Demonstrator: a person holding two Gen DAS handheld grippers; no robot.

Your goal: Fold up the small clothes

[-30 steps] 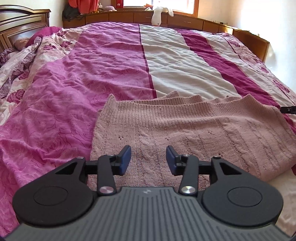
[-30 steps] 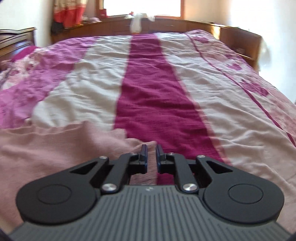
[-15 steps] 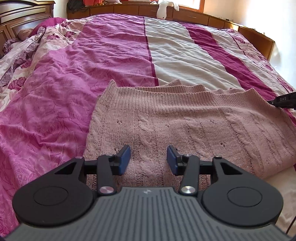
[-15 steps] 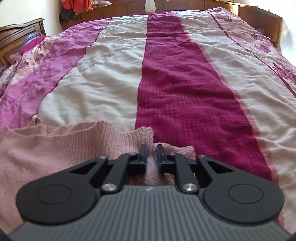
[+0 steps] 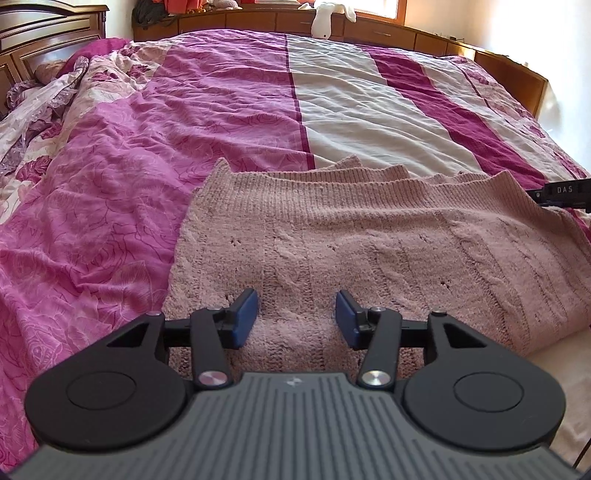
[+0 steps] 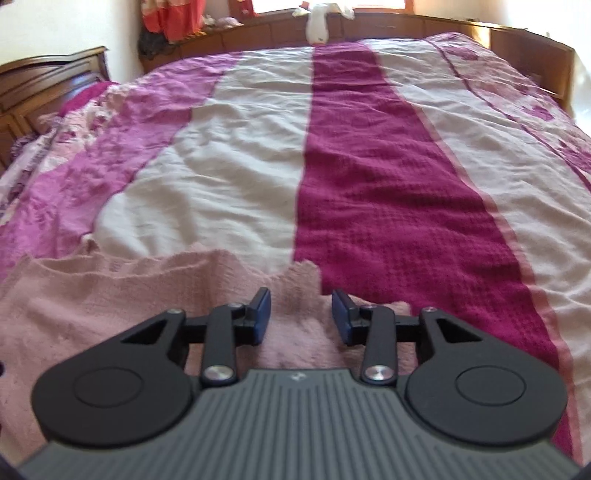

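A pale pink cable-knit garment [image 5: 369, 236] lies folded flat on the striped bedspread, its ribbed hem edges stacked along the far side. My left gripper [image 5: 295, 317] is open and empty, low over the garment's near left part. My right gripper [image 6: 300, 314] is open and empty over the garment's right corner [image 6: 303, 277], which pokes up between its fingers. The right gripper's tip also shows at the right edge of the left wrist view [image 5: 561, 192], beside the garment's far right corner.
The bed [image 5: 351, 96] has magenta, cream and dark red stripes. A rumpled floral quilt [image 5: 44, 110] lies at the left by a wooden headboard [image 5: 48, 29]. A wooden frame [image 6: 528, 55] with a white soft toy [image 6: 317, 26] runs along the far side.
My right gripper was shut on the garment's right corner and has opened, releasing it onto the bed. The left gripper stayed open and has moved lower over the garment.
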